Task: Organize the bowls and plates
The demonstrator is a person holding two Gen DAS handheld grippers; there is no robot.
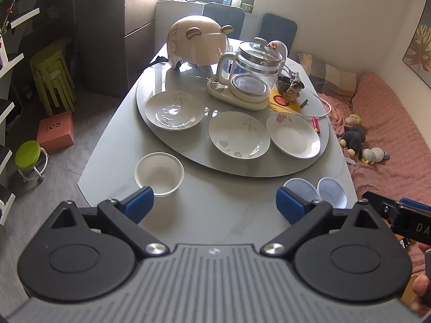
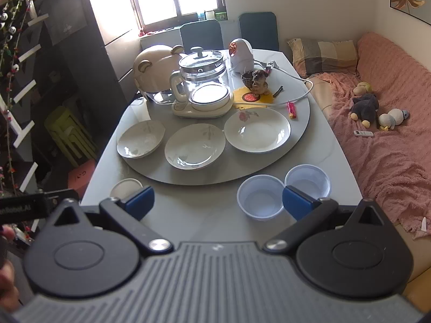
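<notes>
Three plates (image 2: 195, 145) lay apart on the turntable (image 1: 242, 167), three bowls (image 2: 260, 200) nearer, probably awaiting stacking; left gripper (image 1: 214, 204) and right gripper (image 2: 218, 202) hovered spread, grasping nothing.

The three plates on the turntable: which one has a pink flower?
The rightmost plate, beside the red lighter; the other two show only grey leaf patterns.

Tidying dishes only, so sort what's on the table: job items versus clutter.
For the job: three plates, white bowl, two clear bowls.
Just lying about: kettle, helmet, figurine, lighter, cable.
</notes>
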